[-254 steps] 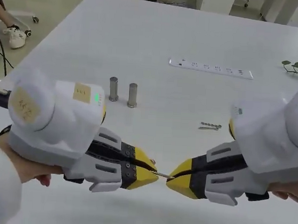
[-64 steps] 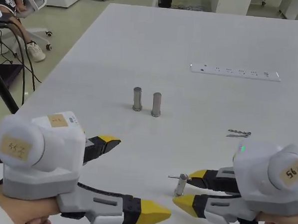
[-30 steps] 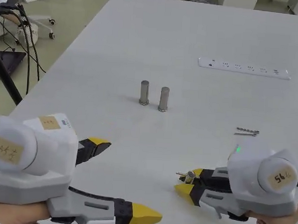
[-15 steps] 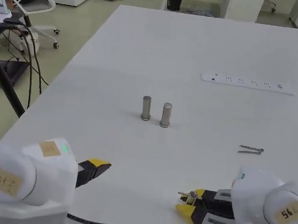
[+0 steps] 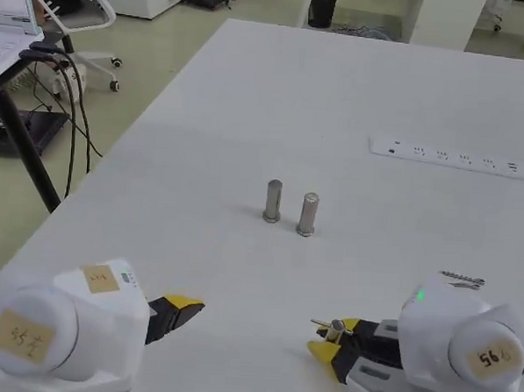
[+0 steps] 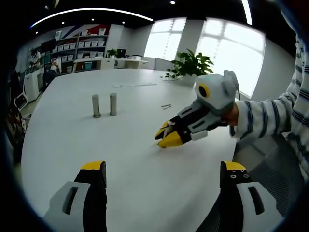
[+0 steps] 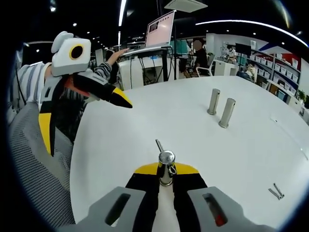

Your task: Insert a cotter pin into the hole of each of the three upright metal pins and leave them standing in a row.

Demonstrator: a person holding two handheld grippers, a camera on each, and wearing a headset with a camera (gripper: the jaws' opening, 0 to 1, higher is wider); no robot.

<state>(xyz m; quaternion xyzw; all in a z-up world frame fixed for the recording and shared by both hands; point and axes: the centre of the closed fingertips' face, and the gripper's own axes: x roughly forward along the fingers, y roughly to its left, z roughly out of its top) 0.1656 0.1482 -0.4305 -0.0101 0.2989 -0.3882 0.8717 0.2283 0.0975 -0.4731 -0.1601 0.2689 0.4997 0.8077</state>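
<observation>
My right gripper (image 7: 166, 175) is closed, its yellow-tipped jaws pinching a short polished steel pin (image 7: 167, 164). A thin wire cotter pin (image 7: 158, 144) pokes through the pin's rounded head, which is plainest in the right gripper view. My left gripper (image 6: 164, 168) is spread wide and holds nothing. Its own view shows both jaws, while the head view catches one yellow tip. A second grey metal pin (image 5: 273, 201) and a dome-topped third pin (image 5: 308, 214) stand just beside each other on the smooth white table (image 5: 249, 99). Loose cotter pins (image 5: 462, 278) lie near my right gripper.
</observation>
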